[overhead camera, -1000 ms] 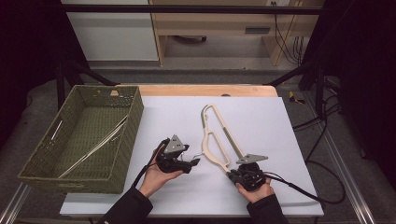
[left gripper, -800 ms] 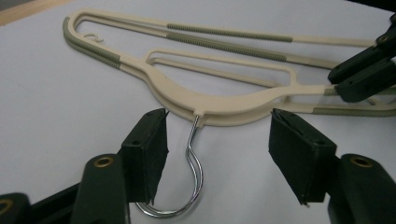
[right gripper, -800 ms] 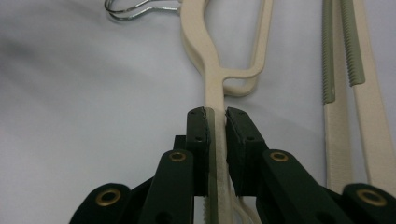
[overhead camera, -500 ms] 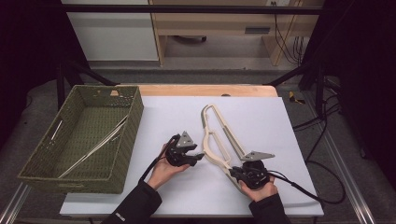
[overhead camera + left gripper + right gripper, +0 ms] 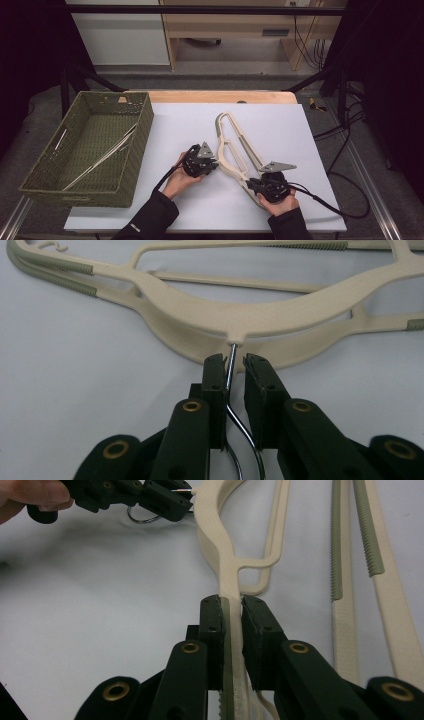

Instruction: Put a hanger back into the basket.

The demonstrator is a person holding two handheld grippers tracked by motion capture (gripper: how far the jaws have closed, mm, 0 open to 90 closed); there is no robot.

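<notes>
On a white table (image 5: 150, 210), seen from above, a person's two forearms in dark sleeves come in from the near edge, each hand holding a black two-jaw gripper. Nearest, toward the right, the right gripper (image 5: 256, 186) is clamped on the near arm of a pair of cream plastic coat hangers (image 5: 235, 150); in the right gripper view its jaws are pressed tight against both sides of the ridged, green-padded arm (image 5: 231, 630). A black cable (image 5: 330, 202) trails from it toward the table's right edge. A little farther and to the left, the left gripper (image 5: 216, 162) sits at the middle of the hangers, where the metal hook (image 5: 231, 375) comes out of the cream body. In the left gripper view its jaws have just been closing, nearly together, with the thin wire hook standing between them, against the left pad, a sliver of gap at the other. The hangers lie flat, stacked one on the other, running from the right gripper diagonally away to the far middle of the table. At the left side of the table stands a green woven basket (image 5: 142, 130) with a few thin pale rods (image 5: 102, 157) lying inside it. Beyond the table's far wooden edge (image 5: 220, 96) is dim floor and pale furniture.
</notes>
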